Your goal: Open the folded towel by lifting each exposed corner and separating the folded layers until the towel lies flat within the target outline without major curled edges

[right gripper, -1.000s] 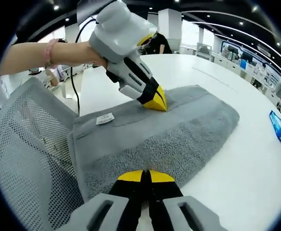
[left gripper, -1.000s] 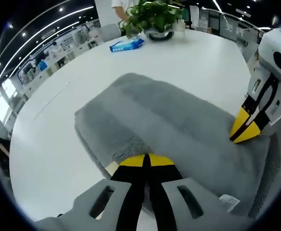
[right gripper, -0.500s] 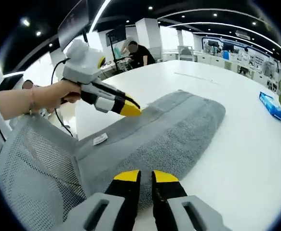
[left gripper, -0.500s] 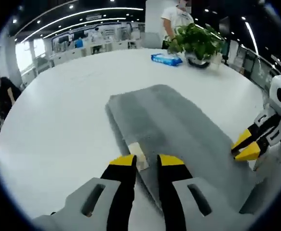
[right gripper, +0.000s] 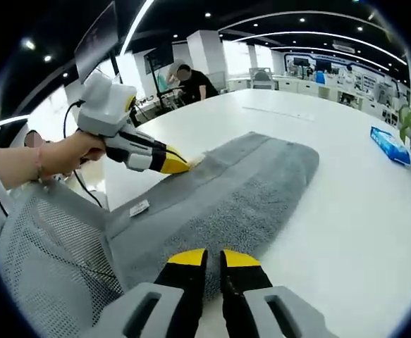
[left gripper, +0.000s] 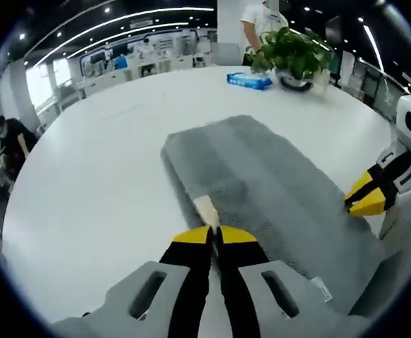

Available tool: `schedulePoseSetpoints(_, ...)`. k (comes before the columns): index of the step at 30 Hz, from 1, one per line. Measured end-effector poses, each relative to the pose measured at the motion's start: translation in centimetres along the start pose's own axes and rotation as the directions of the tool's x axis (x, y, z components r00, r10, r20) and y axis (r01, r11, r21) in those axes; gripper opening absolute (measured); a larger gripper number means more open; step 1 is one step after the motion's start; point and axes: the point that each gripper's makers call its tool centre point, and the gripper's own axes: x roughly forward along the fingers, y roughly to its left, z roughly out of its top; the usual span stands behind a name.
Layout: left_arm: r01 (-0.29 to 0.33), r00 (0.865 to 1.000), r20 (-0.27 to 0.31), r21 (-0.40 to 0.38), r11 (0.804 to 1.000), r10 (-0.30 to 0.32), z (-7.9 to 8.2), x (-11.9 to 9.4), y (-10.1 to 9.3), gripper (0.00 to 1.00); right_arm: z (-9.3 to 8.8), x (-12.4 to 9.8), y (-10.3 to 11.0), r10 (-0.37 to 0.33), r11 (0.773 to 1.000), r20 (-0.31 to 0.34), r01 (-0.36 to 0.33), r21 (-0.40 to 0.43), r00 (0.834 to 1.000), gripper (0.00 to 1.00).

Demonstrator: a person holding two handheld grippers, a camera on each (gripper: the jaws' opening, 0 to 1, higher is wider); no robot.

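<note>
Grey towel (left gripper: pixel 261 183) between hand-held grippers

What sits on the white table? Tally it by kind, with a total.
Grey towel: 1
Potted plant: 1
Blue packet: 1
Total: 3

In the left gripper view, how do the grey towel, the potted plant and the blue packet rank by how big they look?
1. The grey towel looks largest by far.
2. The potted plant.
3. The blue packet looks smallest.

The plant and packet sit far across the table, so distance shrinks them; their true sizes against the towel are unsure.
</note>
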Motion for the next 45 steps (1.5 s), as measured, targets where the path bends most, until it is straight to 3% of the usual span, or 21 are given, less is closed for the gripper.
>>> schedulePoseSetpoints(5, 0.009, 0.998, 0.058, 0.167, 0.986, -0.019, 2.3, -0.4, -2.0, 0.02, 0.3, 0.0, -0.2, -0.004, 1.0, 0.017, 0.003, 0.024, 1.0, 0.04)
schedulePoseSetpoints(12, 0.067, 0.994, 0.059, 0.298, 0.952, -0.089, 3.8, 0.4, -6.1, 0.01, 0.5, 0.0, -0.4, -0.005, 0.999, 0.027, 0.004, 0.048, 1.0, 0.04)
schedulePoseSetpoints(16, 0.105, 0.992, 0.024, 0.41, 0.906, -0.126, 3.6, 1.1, -8.4, 0.01, 0.6, -0.1, -0.6, -0.009, 0.998, 0.032, 0.007, 0.064, 0.999, 0.04)
schedulePoseSetpoints(20, 0.133, 0.988, 0.007, 0.446, 0.885, -0.152, 3.4, 1.8, -10.3, 0.01, 0.5, -0.2, -1.1, -0.025, 0.996, 0.033, 0.022, 0.081, 0.999, 0.04)
schedulePoseSetpoints(22, 0.152, 0.986, -0.018, 0.493, 0.857, -0.165, 3.2, 2.1, -11.4, 0.01, 0.3, -0.2, -1.5, -0.035, 0.995, 0.024, 0.033, 0.097, 0.999, 0.04)
schedulePoseSetpoints(24, 0.158, 0.986, -0.035, 0.528, 0.834, -0.165, 2.8, 2.5, -12.0, 0.01, 0.2, -0.2, -1.7, -0.042, 0.993, 0.022, 0.039, 0.112, 0.999, 0.04)
schedulePoseSetpoints(26, 0.164, 0.985, -0.046, 0.539, 0.826, -0.166, 2.4, 2.8, -12.3, 0.01, 0.2, -0.2, -1.7, -0.043, 0.992, 0.025, 0.04, 0.117, 0.999, 0.04)
schedulePoseSetpoints(30, 0.172, 0.984, -0.07, 0.588, 0.791, -0.162, 1.5, 3.3, -12.8, 0.02, 0.2, -0.1, -1.8, -0.046, 0.99, 0.024, 0.043, 0.131, 0.999, 0.04)
schedulePoseSetpoints(31, 0.176, 0.983, -0.065, 0.616, 0.768, -0.173, 1.3, 3.6, -13.1, 0.02, 0.3, -0.1, -2.0, -0.049, 0.989, 0.027, 0.045, 0.142, 0.998, 0.04)
schedulePoseSetpoints(33, 0.165, 0.984, -0.051, 0.648, 0.744, -0.173, 1.2, 3.6, -13.2, 0.03, 0.5, 0.0, -2.2, -0.053, 0.988, 0.032, 0.047, 0.15, 0.998, 0.04)
schedulePoseSetpoints(35, 0.16, 0.984, -0.039, 0.644, 0.748, -0.176, 1.1, 3.5, -13.1, 0.03, 1.3, 0.0, -2.5, -0.06, 0.983, 0.062, 0.048, 0.179, 0.996, 0.04)
schedulePoseSetpoints(36, 0.156, 0.983, -0.021, 0.624, 0.766, -0.183, 1.3, 3.4, -13.0, 0.03, 2.2, -0.1, -2.8, -0.069, 0.98, 0.093, 0.05, 0.195, 0.993, 0.05)
schedulePoseSetpoints(39, 0.15, 0.981, 0.003, 0.615, 0.774, -0.193, 1.2, 3.3, -13.0, 0.03, 3.4, 0.2, -3.9, -0.107, 0.974, 0.123, 0.079, 0.213, 0.987, 0.05)
schedulePoseSetpoints(44, 0.131, 0.983, 0.019, 0.63, 0.765, -0.184, 1.2, 3.4, -13.2, 0.02, 2.9, 2.4, -4.4, -0.091, 0.958, 0.095, 0.061, 0.281, 0.991, 0.05)
schedulePoseSetpoints(45, 0.12, 0.984, 0.026, 0.645, 0.755, -0.179, 1.2, 3.3, -13.3, 0.02, 2.6, 3.2, -3.9, -0.066, 0.942, 0.088, 0.033, 0.335, 0.994, 0.05)
